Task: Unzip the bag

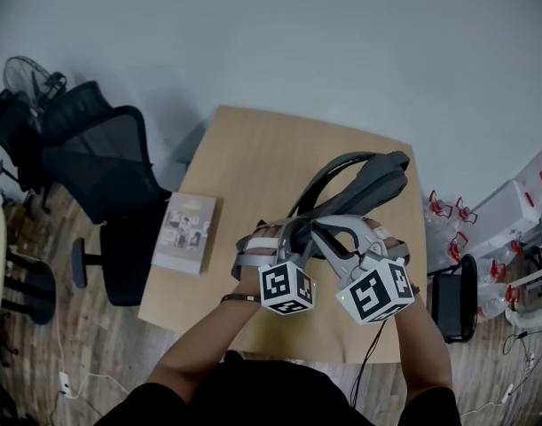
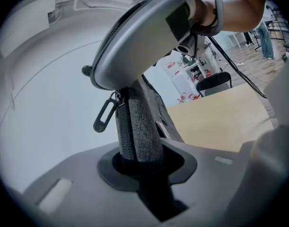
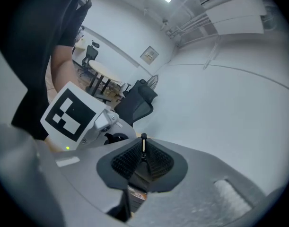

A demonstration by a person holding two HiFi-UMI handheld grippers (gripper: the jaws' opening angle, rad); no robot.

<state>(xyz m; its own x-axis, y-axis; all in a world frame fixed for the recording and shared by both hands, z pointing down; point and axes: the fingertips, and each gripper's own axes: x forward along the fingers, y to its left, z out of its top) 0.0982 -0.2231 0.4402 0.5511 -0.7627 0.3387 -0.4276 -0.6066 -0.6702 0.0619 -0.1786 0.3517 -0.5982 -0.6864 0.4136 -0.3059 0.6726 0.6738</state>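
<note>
A grey fabric bag (image 1: 364, 183) lies on the wooden table (image 1: 244, 171), its near end lifted between my two grippers. My left gripper (image 1: 289, 232) is shut on a grey fabric strip of the bag (image 2: 137, 126) beside the zipper teeth. One black loop-shaped zipper pull (image 2: 105, 115) hangs free just left of that strip. My right gripper (image 1: 318, 227) crosses close above the left one, its grey body (image 2: 149, 37) filling the top of the left gripper view. Its ribbed pads (image 3: 125, 159) are shut on a second thin zipper pull (image 3: 143, 144), seen edge-on with a small black knob on top.
A booklet (image 1: 184, 232) lies at the table's left edge. A black mesh office chair (image 1: 102, 162) and a fan (image 1: 29, 76) stand to the left. On the floor at the right are a black case (image 1: 452, 302) and white crates (image 1: 519, 204) with red clips.
</note>
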